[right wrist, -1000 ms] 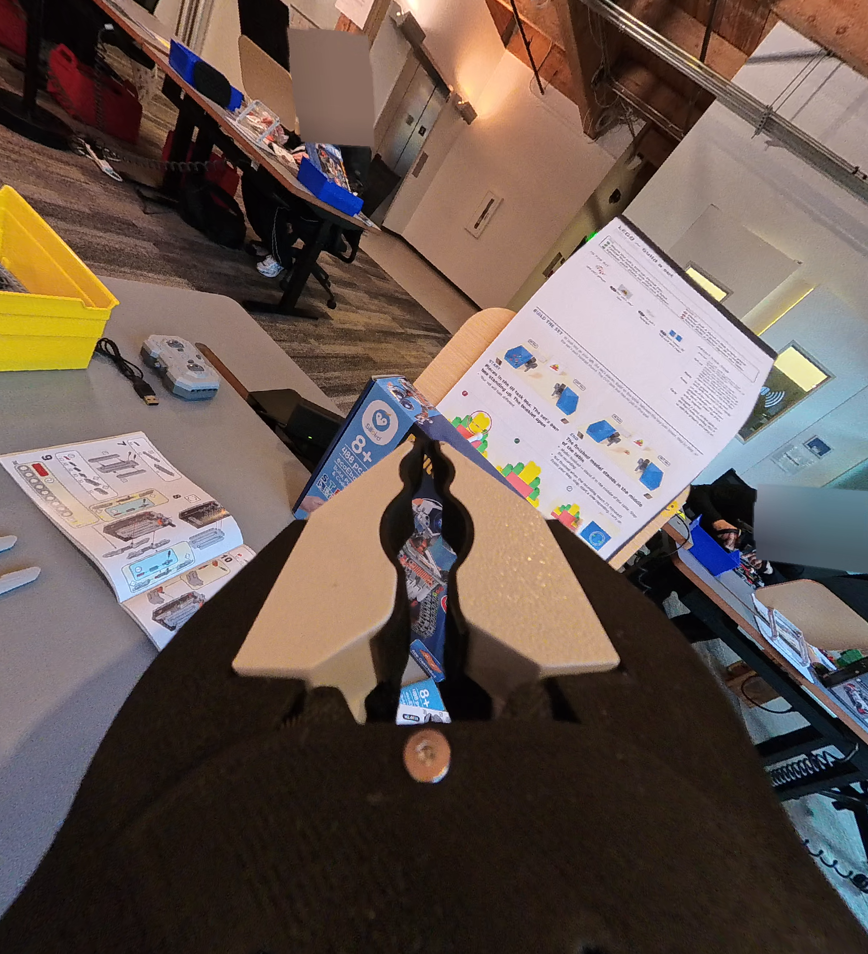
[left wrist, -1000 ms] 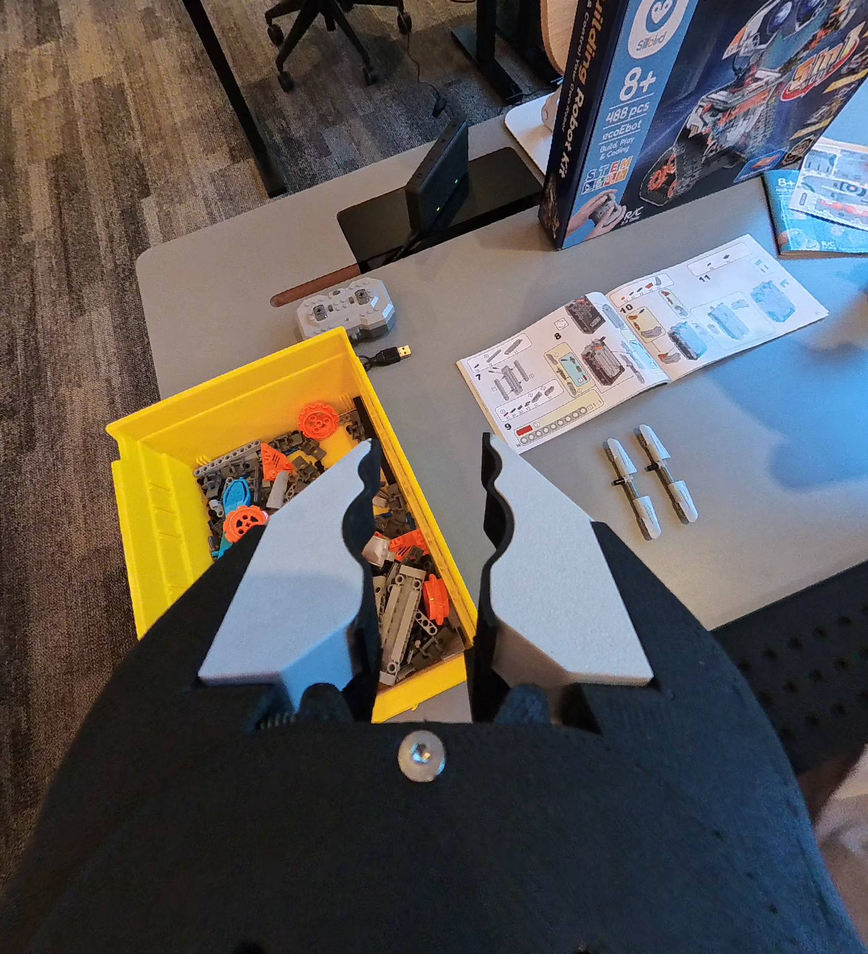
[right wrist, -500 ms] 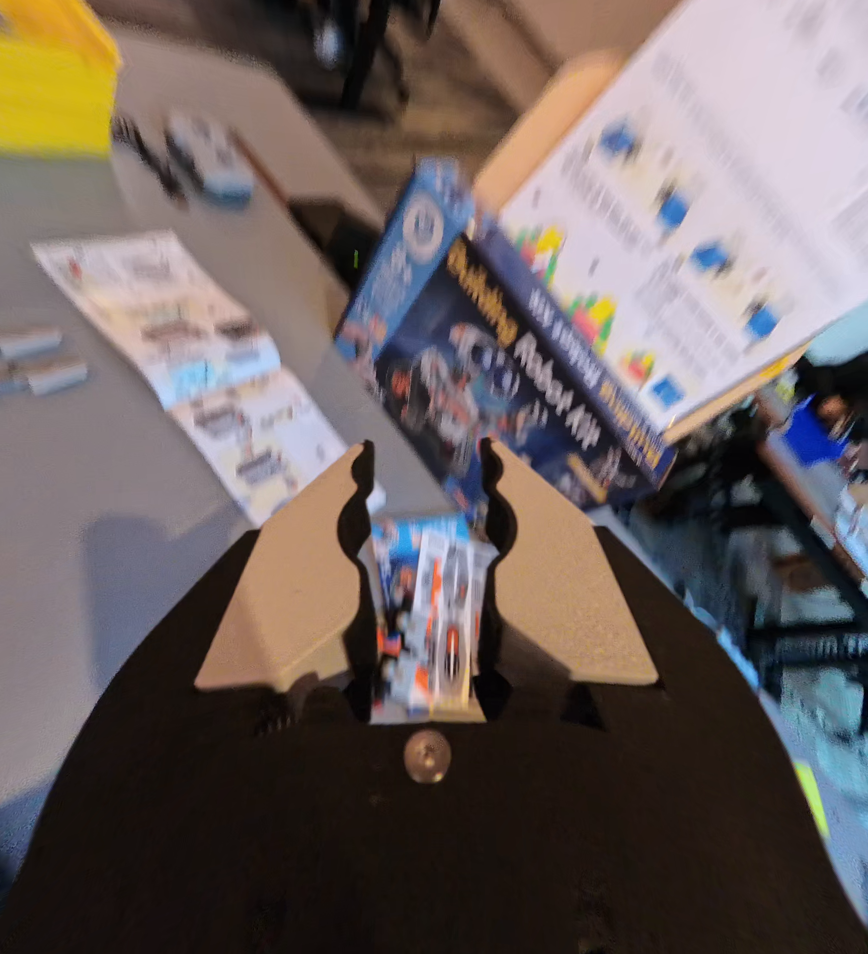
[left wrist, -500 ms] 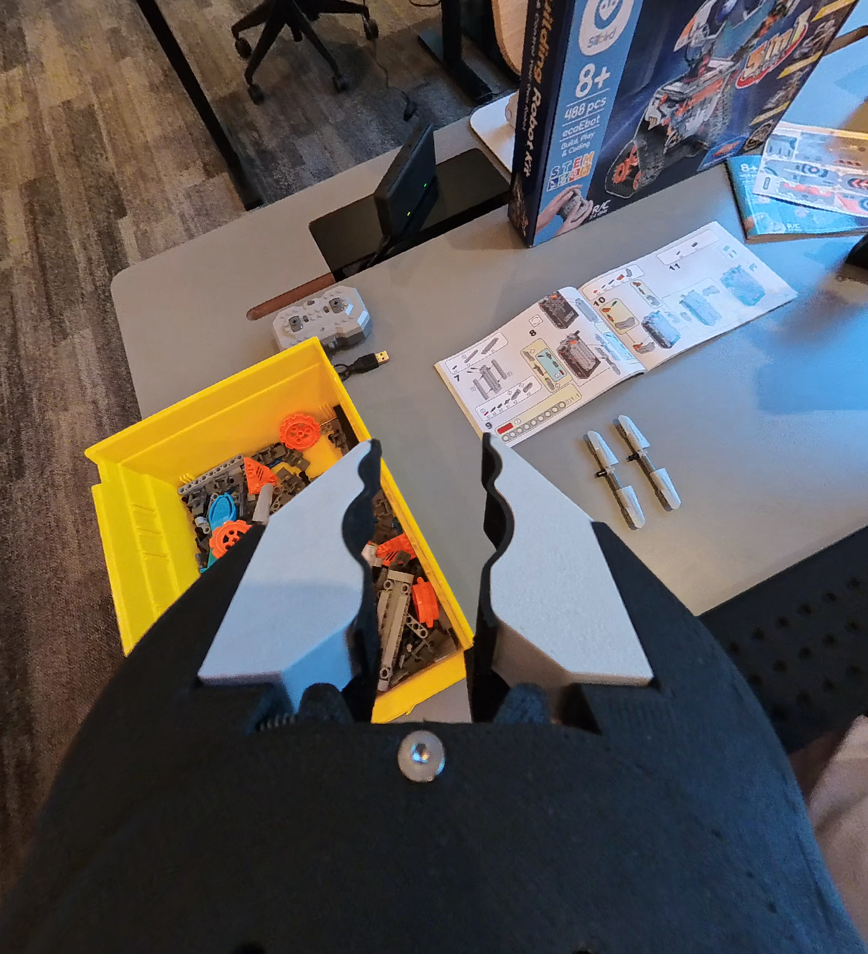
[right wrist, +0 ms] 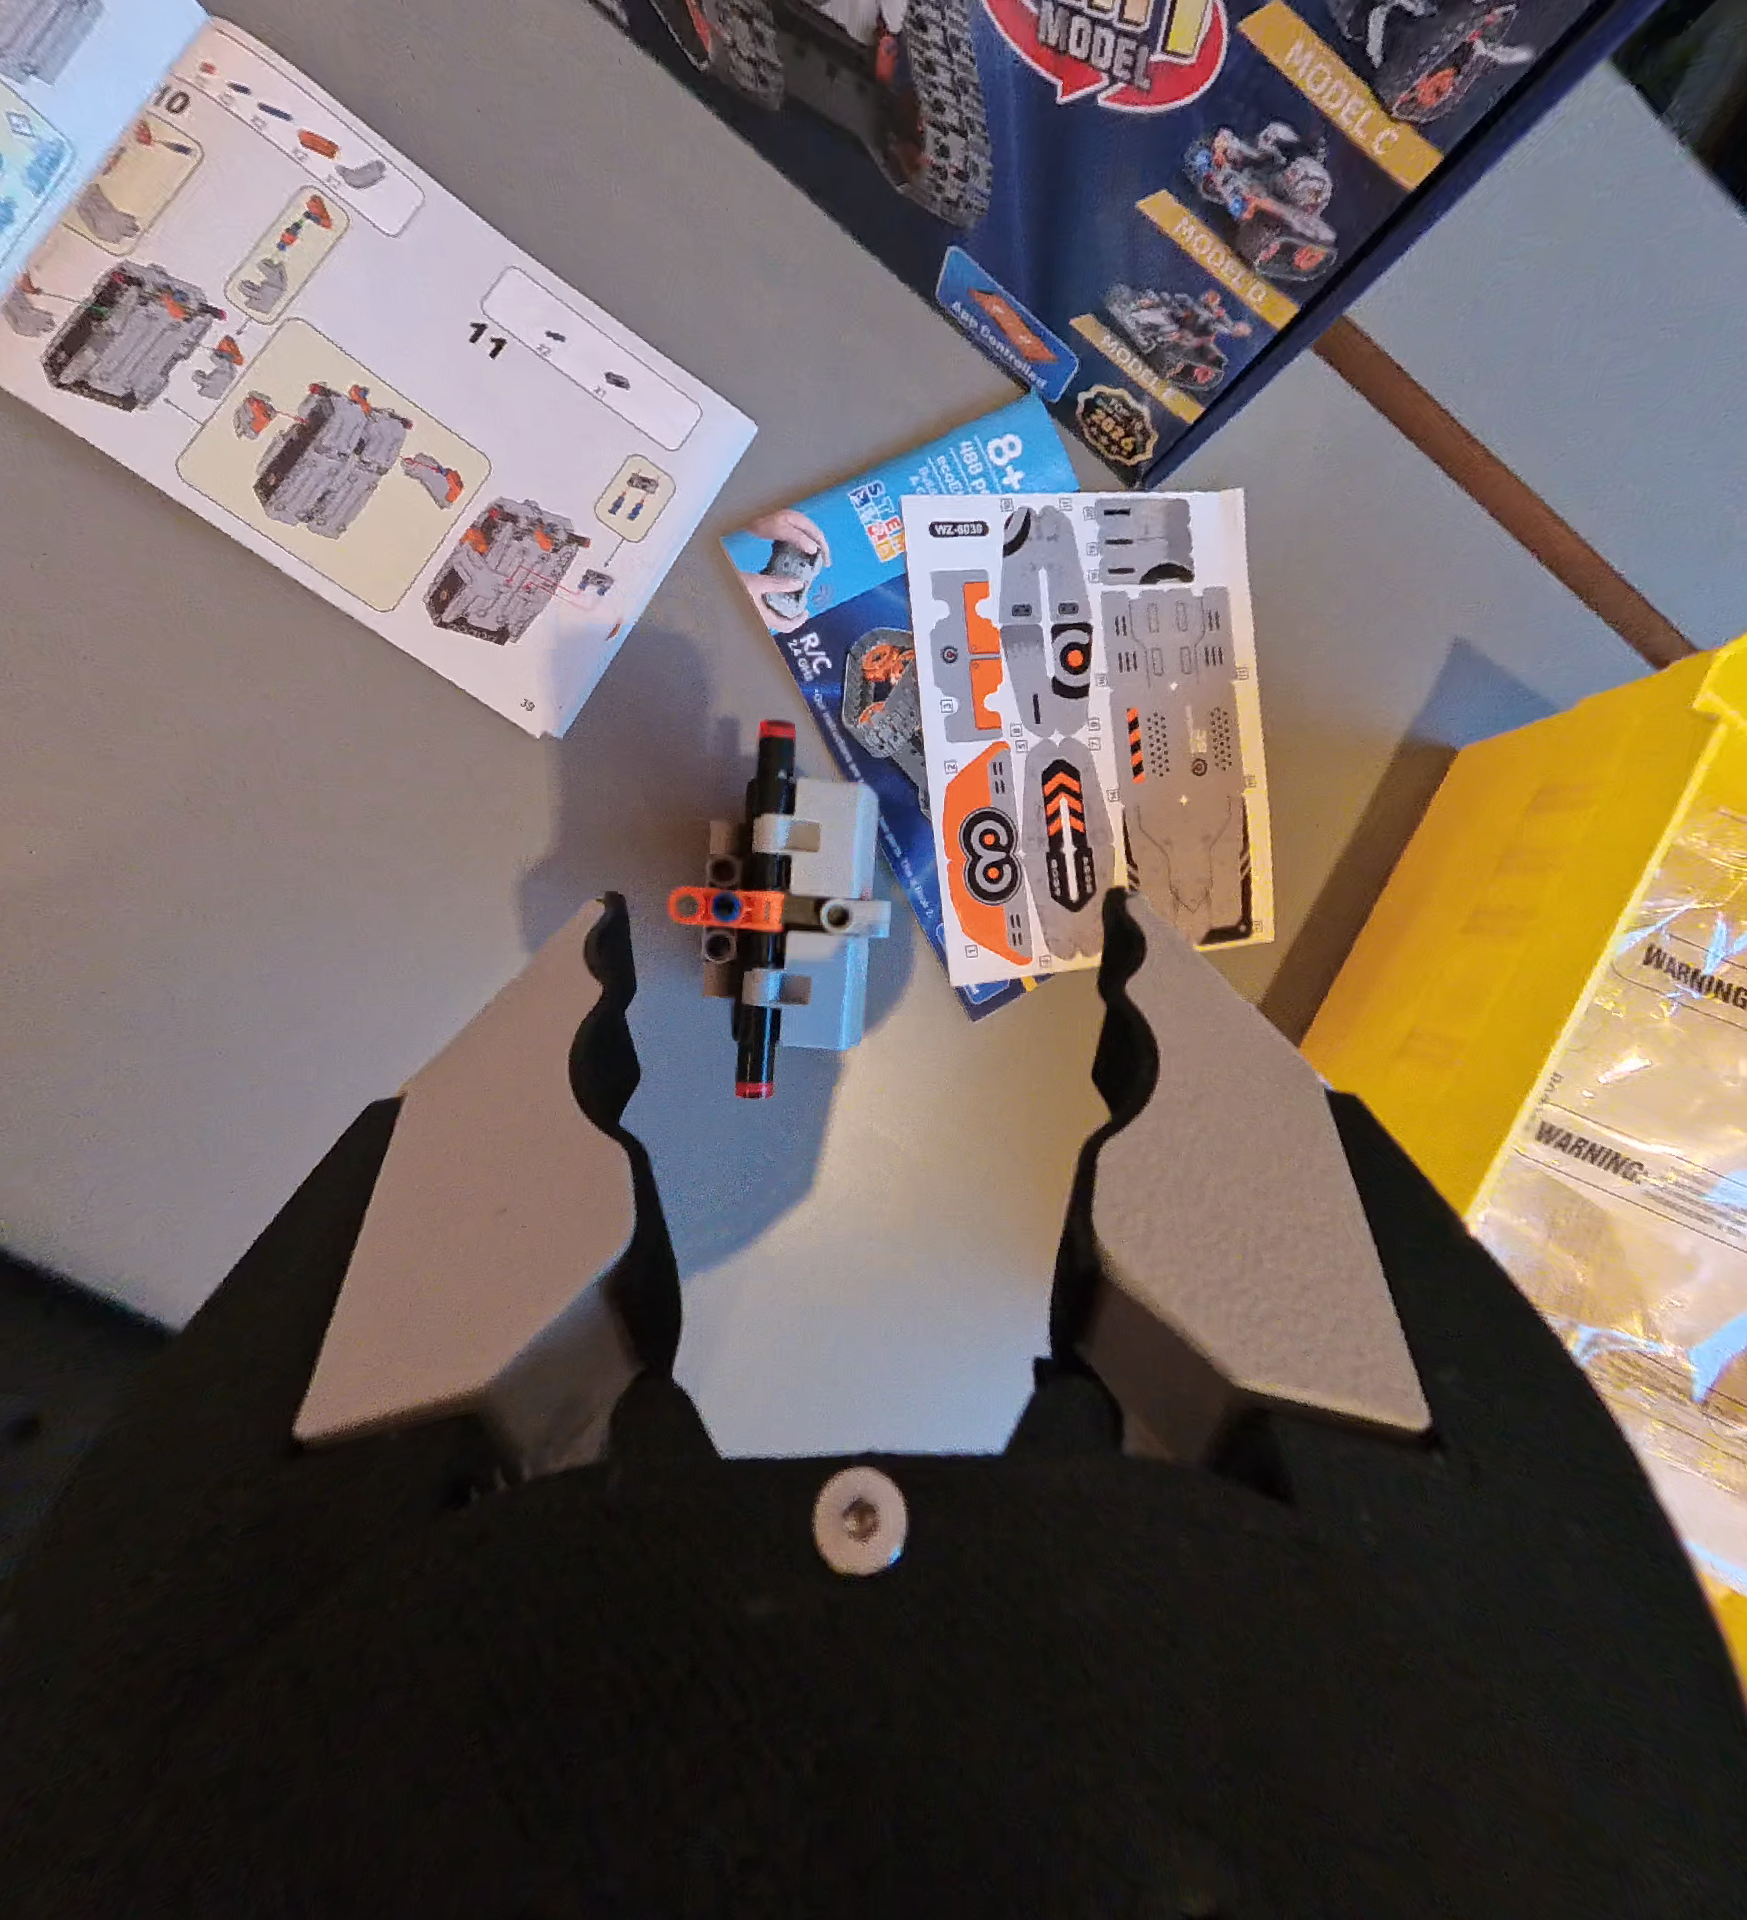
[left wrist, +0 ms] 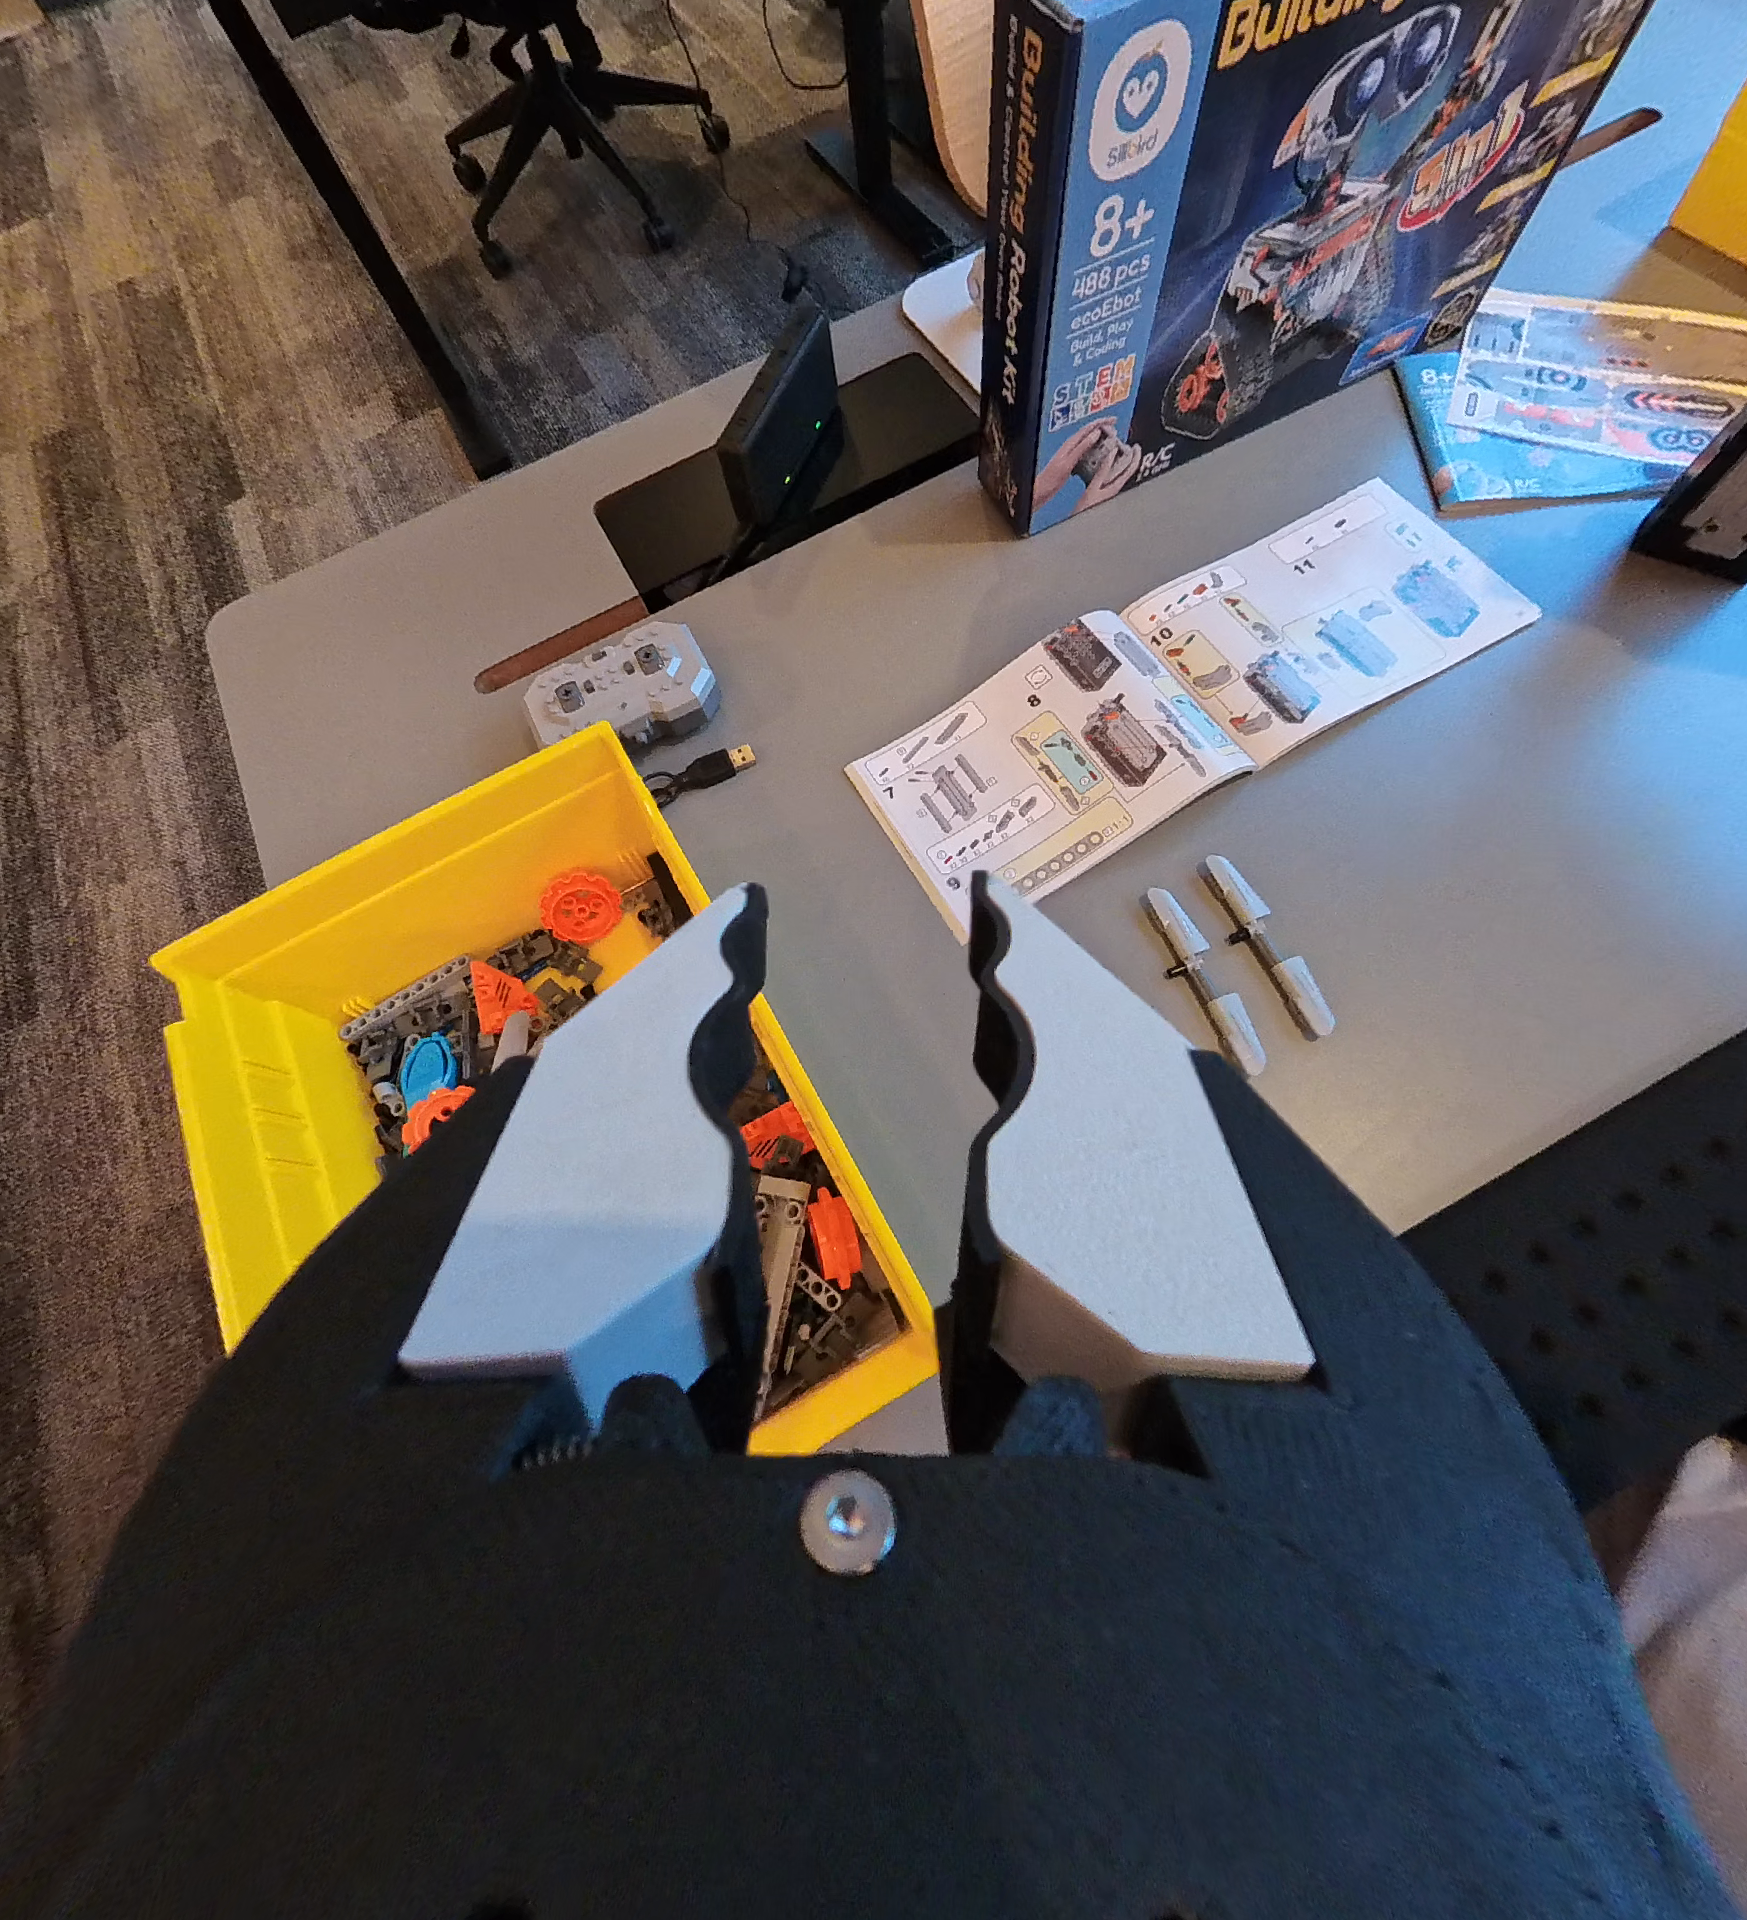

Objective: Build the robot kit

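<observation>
My left gripper [left wrist: 864, 902] is open and empty, held high above the grey table [left wrist: 1471, 831], over the right wall of a yellow bin [left wrist: 412, 862] full of grey, orange and blue building bricks [left wrist: 796, 1236]. My right gripper [right wrist: 864, 909] is wide open and empty, pointing down at the table. A small brick assembly [right wrist: 827, 831] lies just beyond and between its fingertips, untouched: a grey block, a black axle with red ends and an orange connector.
An open instruction booklet [left wrist: 1160, 727] [right wrist: 329, 364], two grey rod pieces [left wrist: 1233, 966], a grey controller [left wrist: 625, 691] and a USB plug [left wrist: 734, 756] lie on the table. A blue kit box [left wrist: 1264, 208] stands behind. A sticker sheet [right wrist: 1087, 727] on a blue leaflet [right wrist: 848, 582] and a second yellow bin [right wrist: 1534, 883] holding clear bags [right wrist: 1731, 1195] flank the assembly. The gap from one gripper's tips to the other's is roughly 55 centimetres.
My right gripper has swung from facing the room down onto the table and opened much wider. My left gripper stays open and has drifted slightly over the bin.
</observation>
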Demonstrator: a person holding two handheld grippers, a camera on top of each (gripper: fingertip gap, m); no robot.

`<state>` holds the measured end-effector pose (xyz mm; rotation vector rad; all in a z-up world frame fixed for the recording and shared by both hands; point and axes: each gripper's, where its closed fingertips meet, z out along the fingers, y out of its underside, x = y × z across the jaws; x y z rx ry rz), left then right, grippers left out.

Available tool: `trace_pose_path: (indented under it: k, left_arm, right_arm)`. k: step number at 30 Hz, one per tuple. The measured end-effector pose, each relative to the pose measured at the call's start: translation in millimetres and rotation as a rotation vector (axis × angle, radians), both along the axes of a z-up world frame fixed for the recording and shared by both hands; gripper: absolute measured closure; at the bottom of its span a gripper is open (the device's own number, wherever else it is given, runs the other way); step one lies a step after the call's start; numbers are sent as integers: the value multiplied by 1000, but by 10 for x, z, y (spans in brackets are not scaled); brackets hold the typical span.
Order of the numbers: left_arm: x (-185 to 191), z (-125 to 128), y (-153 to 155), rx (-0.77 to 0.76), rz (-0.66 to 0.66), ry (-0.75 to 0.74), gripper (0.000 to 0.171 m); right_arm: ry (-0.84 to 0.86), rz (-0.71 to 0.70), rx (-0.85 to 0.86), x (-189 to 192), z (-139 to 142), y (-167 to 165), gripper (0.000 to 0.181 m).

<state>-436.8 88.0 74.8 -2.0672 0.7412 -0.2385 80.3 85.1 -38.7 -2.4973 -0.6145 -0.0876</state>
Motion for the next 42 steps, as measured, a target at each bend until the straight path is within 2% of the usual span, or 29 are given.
trace_pose_path:
  k: [4, 6, 8, 10, 13, 16, 20, 23, 28, 32, 36, 42]
  left_arm:
    - [62, 65, -4, 22, -20, -31, 134]
    - [88, 66, -11, 22, -29, -32, 134]
    - [110, 69, -17, 23, -37, -31, 134]
    - [127, 70, -26, 25, -44, -28, 134]
    - [149, 73, -36, 27, -51, -28, 134]
    - [149, 65, -50, 24, -50, -21, 134]
    - [149, 83, -72, 34, -54, -22, 134]
    - [129, 78, -73, 31, -49, -21, 134]
    - [93, 93, -57, 35, -40, -30, 134]
    - [75, 94, -44, 33, -33, -35, 134]
    - [80, 95, -47, 36, -33, -29, 134]
    - [106, 76, -40, 31, -35, -15, 134]
  right_arm:
    - [66, 80, 188, -80, -121, -55, 95]
    - [79, 102, 378, -90, -39, -55, 96]
    - [193, 81, 516, -125, 12, -117, 102]
    - [328, 43, 565, -161, -72, -159, 102]
    - [298, 44, 543, -170, -341, -184, 105]
    - [257, 32, 602, -110, -368, -132, 128]
    - [318, 21, 556, -97, -476, -44, 130]
    - [322, 39, 569, -110, -485, 15, 137]
    - [330, 99, 582, -147, -483, 65, 137]
    - [403, 127, 574, -178, -478, 71, 138]
    - [514, 213, 526, -417, -442, -19, 138]
    - [588, 374, 479, -910, -365, -167, 138]
